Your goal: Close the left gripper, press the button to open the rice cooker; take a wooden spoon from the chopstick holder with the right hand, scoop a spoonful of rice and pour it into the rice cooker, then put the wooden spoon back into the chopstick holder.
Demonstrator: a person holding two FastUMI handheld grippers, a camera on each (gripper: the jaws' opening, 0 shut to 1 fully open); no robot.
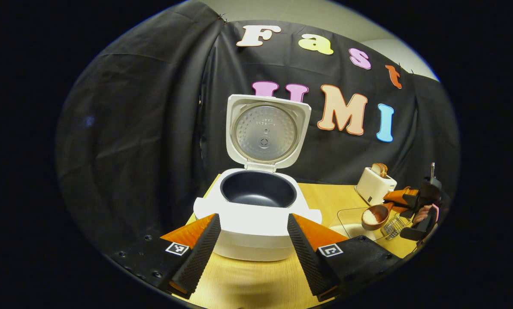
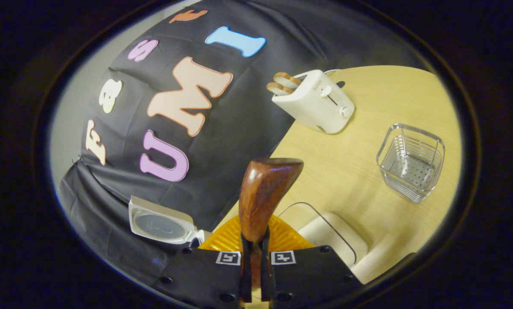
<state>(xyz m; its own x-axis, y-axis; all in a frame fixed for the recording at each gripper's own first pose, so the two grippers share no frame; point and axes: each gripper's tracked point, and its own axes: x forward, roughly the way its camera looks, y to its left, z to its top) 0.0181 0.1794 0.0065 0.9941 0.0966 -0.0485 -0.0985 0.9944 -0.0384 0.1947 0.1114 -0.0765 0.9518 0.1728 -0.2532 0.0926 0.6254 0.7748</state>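
We have the cooker [image 1: 256, 206] open in front of the left gripper [image 1: 254, 240], its lid [image 1: 267, 131] standing upright at the back and the dark pot [image 1: 258, 189] bare inside, as far as we can see. The left gripper's jaws stand wide apart on either side of the cooker's front and hold nothing; whether they touch it we cannot tell.

In the left gripper view the spoon [image 1: 375, 216] sits off to the right, its bowl heaped with white rice and hanging above a clear container [image 1: 346, 221]. So we judge the scoop made and the pour still to come. The load has to travel leftward to the pot, and the right hand is the one carrying it.

The right gripper [image 2: 255, 262] is clamped tight on the spoon's handle, which runs straight out along the fingers, so the long axis follows the gripper. From there the lid shows low to the left. The holder [image 2: 411, 162], a wire basket, stands on the table [image 2: 338, 171] to the right, with the toaster [image 2: 314, 101] beyond.
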